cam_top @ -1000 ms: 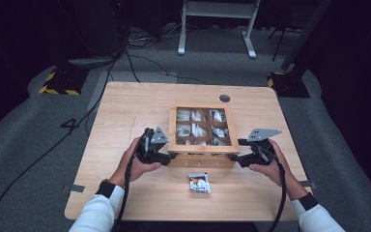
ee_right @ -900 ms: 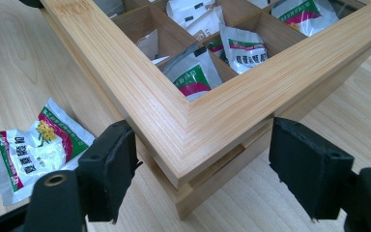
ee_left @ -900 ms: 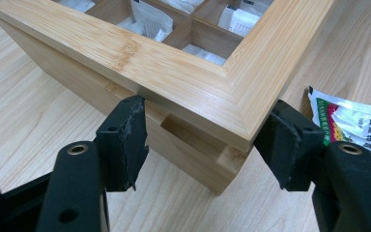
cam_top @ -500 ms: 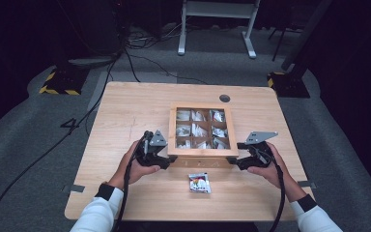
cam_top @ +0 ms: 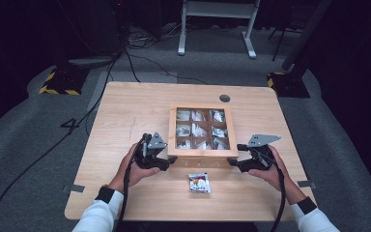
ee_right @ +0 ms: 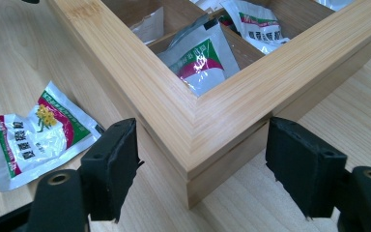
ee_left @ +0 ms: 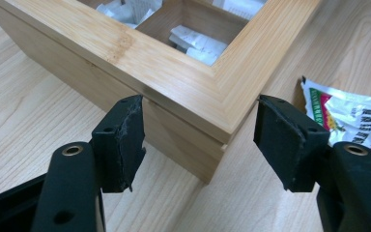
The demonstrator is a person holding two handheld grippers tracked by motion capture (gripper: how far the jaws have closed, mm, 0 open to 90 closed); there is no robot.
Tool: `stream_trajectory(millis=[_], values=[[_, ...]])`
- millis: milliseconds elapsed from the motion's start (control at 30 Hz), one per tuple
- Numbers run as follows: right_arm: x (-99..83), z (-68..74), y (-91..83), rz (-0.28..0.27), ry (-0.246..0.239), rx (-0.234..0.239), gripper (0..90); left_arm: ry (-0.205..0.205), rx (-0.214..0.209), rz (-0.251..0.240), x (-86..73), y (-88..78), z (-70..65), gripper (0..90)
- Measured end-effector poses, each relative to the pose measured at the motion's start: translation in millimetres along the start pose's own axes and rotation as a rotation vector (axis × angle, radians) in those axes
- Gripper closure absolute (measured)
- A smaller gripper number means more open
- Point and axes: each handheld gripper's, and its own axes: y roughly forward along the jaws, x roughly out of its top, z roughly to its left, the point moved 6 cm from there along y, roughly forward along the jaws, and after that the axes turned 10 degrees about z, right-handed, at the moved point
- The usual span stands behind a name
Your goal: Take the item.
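The pale wooden bench (cam_top: 125,121) with rounded corners carries a square bamboo box (cam_top: 202,160) with a windowed lid, just past its middle. A small white, green and red foil sachet (cam_top: 199,183) lies flat at six o'clock from the box, near its front wall.

Box (cam_top: 202,157) blocks fwd; sachet (cam_top: 199,183) lies btwn hands.
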Motion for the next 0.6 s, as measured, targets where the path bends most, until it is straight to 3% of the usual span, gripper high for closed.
stream_trajectory(millis=[100,133,267,433,600], values=[[0.8,0.6,-5.3,-0.027,-0.001,-0.001,28.8,-0.001,0.003,-0.028,1.2,-4.1,-2.3,36.3],[2.4,2.2,-11.4,-0.06,-0.002,0.005,29.3,0.004,0.007,-0.032,1.6,-5.7,-3.7,35.3],[4.0,6.7,-17.7,-0.092,-0.012,0.012,30.5,0.016,0.016,-0.03,1.7,-6.9,-6.3,35.2],[3.6,11.6,-17.2,-0.08,-0.034,0.026,31.2,0.036,0.04,-0.028,-0.3,-10.4,-10.6,34.2],[3.1,12.9,-17.6,-0.085,-0.047,-0.011,31.7,0.045,0.081,-0.007,-11.0,-17.6,-13.0,29.4]])
